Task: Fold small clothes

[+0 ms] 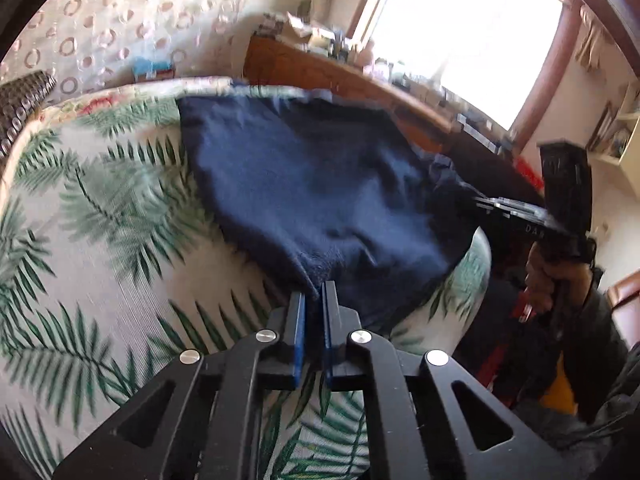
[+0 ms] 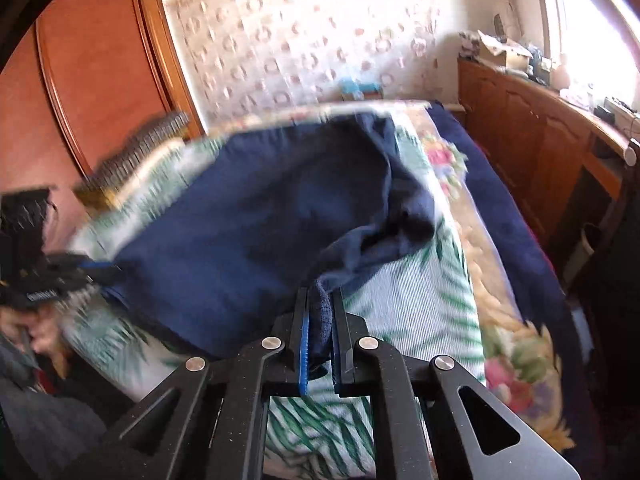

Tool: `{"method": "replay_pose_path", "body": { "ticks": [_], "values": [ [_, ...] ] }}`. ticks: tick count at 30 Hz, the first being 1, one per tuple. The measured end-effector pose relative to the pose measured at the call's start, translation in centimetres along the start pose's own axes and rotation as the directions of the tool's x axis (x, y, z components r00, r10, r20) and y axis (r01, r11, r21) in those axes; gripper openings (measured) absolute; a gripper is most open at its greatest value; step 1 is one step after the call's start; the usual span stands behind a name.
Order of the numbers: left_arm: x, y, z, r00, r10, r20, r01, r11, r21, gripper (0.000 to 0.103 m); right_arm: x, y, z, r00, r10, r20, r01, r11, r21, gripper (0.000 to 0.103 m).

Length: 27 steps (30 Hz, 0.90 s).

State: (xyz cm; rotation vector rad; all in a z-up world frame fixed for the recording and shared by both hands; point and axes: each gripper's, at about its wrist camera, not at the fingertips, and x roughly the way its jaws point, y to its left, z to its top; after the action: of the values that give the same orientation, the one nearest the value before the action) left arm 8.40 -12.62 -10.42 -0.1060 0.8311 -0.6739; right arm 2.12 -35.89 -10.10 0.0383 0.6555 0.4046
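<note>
A small navy blue garment (image 1: 320, 184) lies spread over a palm-leaf patterned bed cover (image 1: 100, 208). My left gripper (image 1: 314, 292) is shut on the garment's near corner. My right gripper (image 2: 322, 300) is shut on another corner, with a bunch of navy cloth (image 2: 322, 320) between its blue pads. In the left wrist view the right gripper (image 1: 480, 202) pinches the garment's right edge. In the right wrist view the left gripper (image 2: 100, 270) holds the garment (image 2: 248, 232) at the left. The cloth is stretched between the two grippers and both views are motion-blurred.
A wooden sideboard (image 2: 532, 140) with clutter stands along the right under a bright window (image 1: 460, 28). A wooden wardrobe (image 2: 92, 60) is at the left. A dark blue blanket (image 2: 504, 200) and a floral cover (image 2: 500, 312) lie beside the leaf cover. A patterned wall (image 2: 300, 40) is behind the bed.
</note>
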Motion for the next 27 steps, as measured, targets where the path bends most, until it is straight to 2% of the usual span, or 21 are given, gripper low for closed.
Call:
{"method": "replay_pose_path", "body": {
  "ticks": [2,5,7,12,17,20,25,27],
  "values": [
    [-0.8,0.2,1.6,0.999,-0.020,0.030,0.020,1.000,-0.016,0.007,-1.0,-0.3,1.1,0.998,0.006,0.056,-0.007,1.000,0.011,0.008],
    [-1.7,0.2,4.2,0.996,0.006,0.084,-0.007,1.000,0.010,0.007,-1.8,-0.9,3.4,0.991,0.043,0.125,-0.046,0.999,0.023,0.008],
    [-2.1,0.7,6.1,0.993,0.009,0.118,-0.010,1.000,0.001,0.007,-1.9,-1.1,4.9,0.985,0.039,0.167,-0.042,0.999,0.014,0.008],
    [-1.8,2.8,11.3,0.984,0.045,0.171,-0.043,0.999,-0.018,0.007,-0.6,-2.3,8.8,0.975,0.034,0.221,-0.034,0.999,-0.005,0.008],
    [-0.1,5.0,15.1,0.980,0.094,0.177,-0.088,0.995,-0.039,0.007,1.8,-3.7,13.2,0.973,0.014,0.230,-0.008,1.000,-0.028,0.008],
    [1.5,6.7,17.0,0.978,0.125,0.167,-0.116,0.991,-0.062,0.007,4.9,-4.0,15.9,0.977,0.000,0.215,0.010,0.999,-0.043,0.008],
    [4.6,9.5,18.6,0.981,0.152,0.124,-0.142,0.986,-0.085,0.007,10.0,-3.1,17.6,0.989,-0.030,0.147,0.035,0.999,-0.034,0.008],
    [5.6,10.0,18.6,0.980,0.170,0.106,-0.161,0.984,-0.081,0.007,10.5,-3.0,18.4,0.992,-0.034,0.120,0.039,0.999,-0.035,0.008]
  ]
}}
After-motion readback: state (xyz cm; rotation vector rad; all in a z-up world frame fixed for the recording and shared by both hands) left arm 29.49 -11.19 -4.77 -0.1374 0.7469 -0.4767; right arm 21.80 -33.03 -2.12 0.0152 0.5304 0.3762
